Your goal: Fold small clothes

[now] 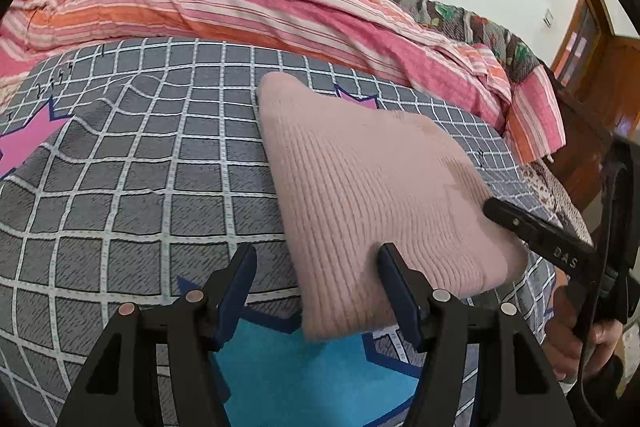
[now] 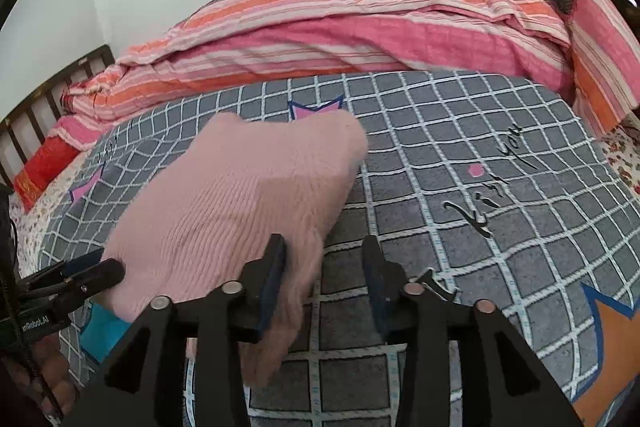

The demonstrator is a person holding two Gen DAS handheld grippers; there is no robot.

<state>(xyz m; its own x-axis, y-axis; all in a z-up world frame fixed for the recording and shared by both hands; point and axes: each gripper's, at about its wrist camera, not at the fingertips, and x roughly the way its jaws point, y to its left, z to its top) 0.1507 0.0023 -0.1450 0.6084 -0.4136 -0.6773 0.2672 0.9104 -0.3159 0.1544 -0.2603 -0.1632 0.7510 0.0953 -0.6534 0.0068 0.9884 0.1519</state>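
One folded pink knit garment (image 1: 372, 195) lies on one grey checked sheet (image 1: 140, 167). Two grippers, left gripper (image 1: 318, 267) and right gripper (image 2: 324, 259), both stand apart, gripping nothing.

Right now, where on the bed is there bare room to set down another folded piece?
Free: grid bedsheet left of the pink knit garment, and the stretch right of it near the script lettering. Crowded: the striped quilt behind, and both grippers at the garment's near edge.

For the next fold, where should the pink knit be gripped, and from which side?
Judging by its pose, the near corners: the pink knit lies flat on the checked sheet, near edge towards both open grippers. The left gripper could take the near left corner, the right gripper the near right corner, coming in low from the front.
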